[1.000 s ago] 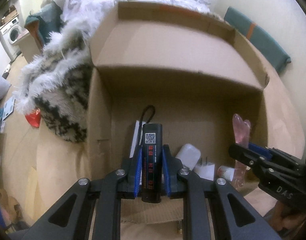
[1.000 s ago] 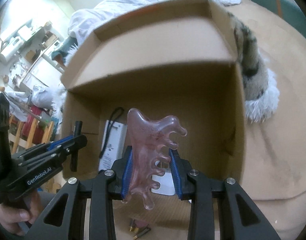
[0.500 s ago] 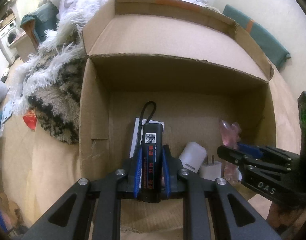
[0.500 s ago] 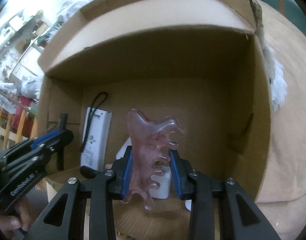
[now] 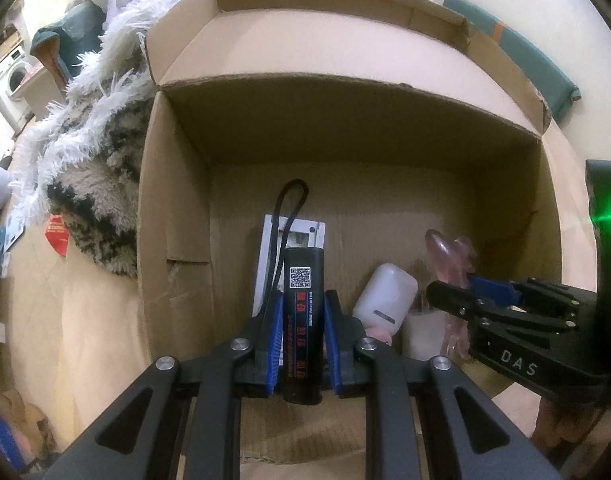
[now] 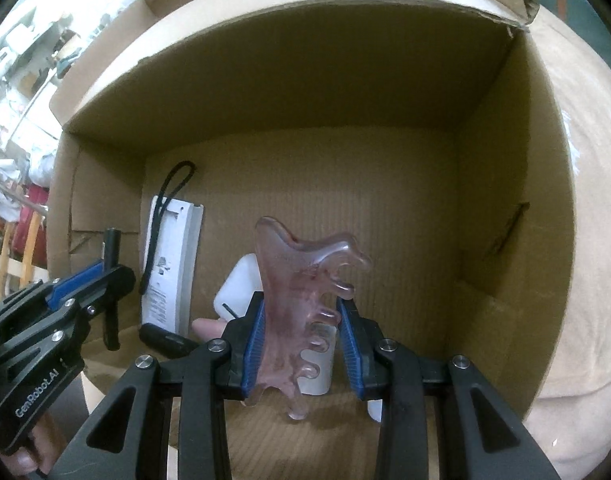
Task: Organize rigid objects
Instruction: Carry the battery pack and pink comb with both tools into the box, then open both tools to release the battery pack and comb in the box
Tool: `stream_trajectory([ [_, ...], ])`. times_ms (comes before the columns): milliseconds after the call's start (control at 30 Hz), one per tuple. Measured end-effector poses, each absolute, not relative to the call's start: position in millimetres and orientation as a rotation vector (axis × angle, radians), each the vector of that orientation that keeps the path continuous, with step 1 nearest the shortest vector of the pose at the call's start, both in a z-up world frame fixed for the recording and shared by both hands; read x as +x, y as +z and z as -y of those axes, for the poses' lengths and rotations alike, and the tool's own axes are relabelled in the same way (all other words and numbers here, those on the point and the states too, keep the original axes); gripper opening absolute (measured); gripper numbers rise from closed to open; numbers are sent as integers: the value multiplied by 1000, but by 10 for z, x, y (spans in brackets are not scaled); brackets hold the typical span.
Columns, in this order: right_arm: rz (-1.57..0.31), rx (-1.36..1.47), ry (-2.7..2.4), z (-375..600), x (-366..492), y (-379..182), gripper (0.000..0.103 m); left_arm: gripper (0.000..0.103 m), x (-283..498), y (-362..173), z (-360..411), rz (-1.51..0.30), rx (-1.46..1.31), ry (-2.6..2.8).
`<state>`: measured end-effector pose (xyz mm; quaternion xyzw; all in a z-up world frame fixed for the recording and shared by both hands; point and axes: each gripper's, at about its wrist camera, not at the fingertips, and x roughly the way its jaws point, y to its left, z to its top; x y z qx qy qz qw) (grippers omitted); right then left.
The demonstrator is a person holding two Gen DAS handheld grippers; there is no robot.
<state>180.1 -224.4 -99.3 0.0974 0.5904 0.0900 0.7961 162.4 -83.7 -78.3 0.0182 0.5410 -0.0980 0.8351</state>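
Note:
An open cardboard box (image 5: 173,216) (image 6: 501,208) fills both views. My left gripper (image 5: 303,332) is shut on a slim black stick with a QR label (image 5: 302,304), held upright over the box's near left part. My right gripper (image 6: 301,332) is shut on a translucent pink comb-shaped scraper (image 6: 297,304), which also shows in the left wrist view as the pink scraper (image 5: 449,248). On the box floor lie a white flat device with a black cord loop (image 5: 301,232) (image 6: 173,264), a white rounded case (image 5: 385,296) (image 6: 237,288) and a white plug block (image 5: 423,332).
A shaggy white and dark blanket (image 5: 89,160) lies against the box's left side. The box flaps stand up at the back. A teal cushion (image 5: 517,64) lies at the right rear. Tan cloth (image 5: 73,328) surrounds the box. Room clutter (image 6: 21,80) sits far left.
Both grippers have come lower and closer into the box with their objects still held; the box interior now fills more of each view, most in the right wrist view.

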Motion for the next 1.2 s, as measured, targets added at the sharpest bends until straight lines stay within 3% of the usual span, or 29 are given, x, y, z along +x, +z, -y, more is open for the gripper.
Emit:
stream_trajectory([
  [567, -1298, 242, 192, 2165, 1967, -1091, 37, 17, 1628, -923, 878, -1176, 58, -182],
  [633, -1287, 249, 195, 2159, 1971, -1076, 45, 18, 1628, -915, 897, -1173, 64, -183],
  [667, -1277, 253, 199, 2197, 1976, -1055, 53, 22, 1628, -912, 900, -1174, 61, -185],
  [733, -1250, 257, 207, 2244, 1959, -997, 58, 28, 1615, -891, 906, -1171, 51, -184],
  [867, -1199, 273, 226, 2235, 1973, -889, 70, 54, 1603, -825, 910, -1149, 56, -162],
  [967, -1194, 297, 228, 2267, 1989, -879, 71, 61, 1615, -803, 894, -1137, 67, -134],
  [1200, -1196, 307, 208, 2318, 1975, -883, 74, 61, 1638, -821, 870, -1157, 58, -125],
])
